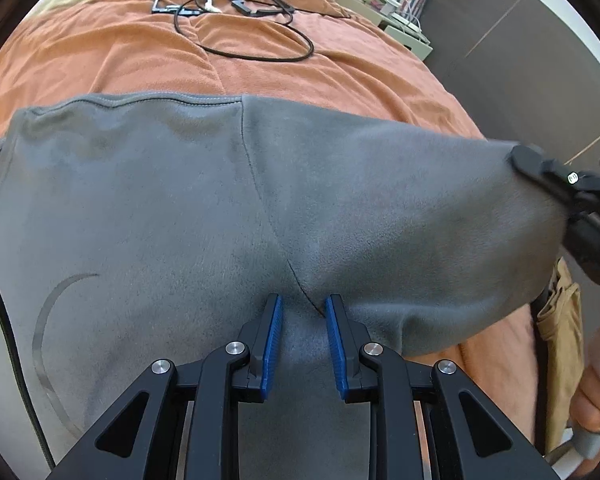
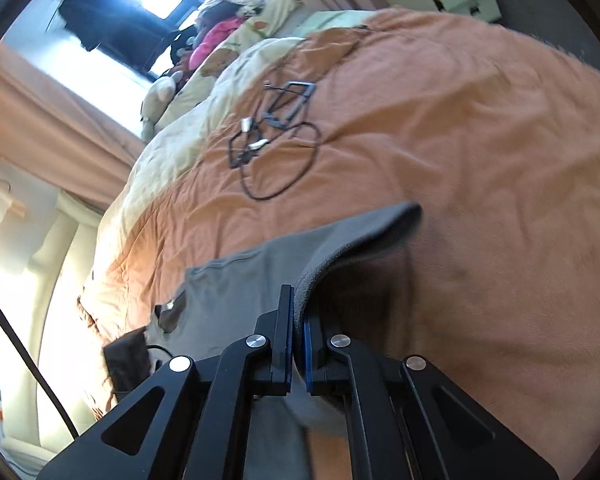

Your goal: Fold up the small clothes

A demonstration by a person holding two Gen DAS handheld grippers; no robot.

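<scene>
Grey garment [image 1: 172, 200] lay spread on orange bedspread [image 1: 112, 52]. Left tongs [image 1: 302, 312] stood apart over seam, pressing cloth. Right tongs [image 2: 299, 320] were clamped on lifted right edge. Best: anchor left, carry edge across low, align hems, avoid cable [image 1: 260, 48].

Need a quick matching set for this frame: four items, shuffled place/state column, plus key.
Items:
1. left claw
2. right claw
3. black cable
4. grey garment

States:
A. looped on the orange blanket, beyond the garment
B. shut on a lifted edge of fabric
C. spread on the bed, one side raised
D. jaws apart over a seam

Pairs: 1-D, 2-B, 3-A, 4-C
</scene>
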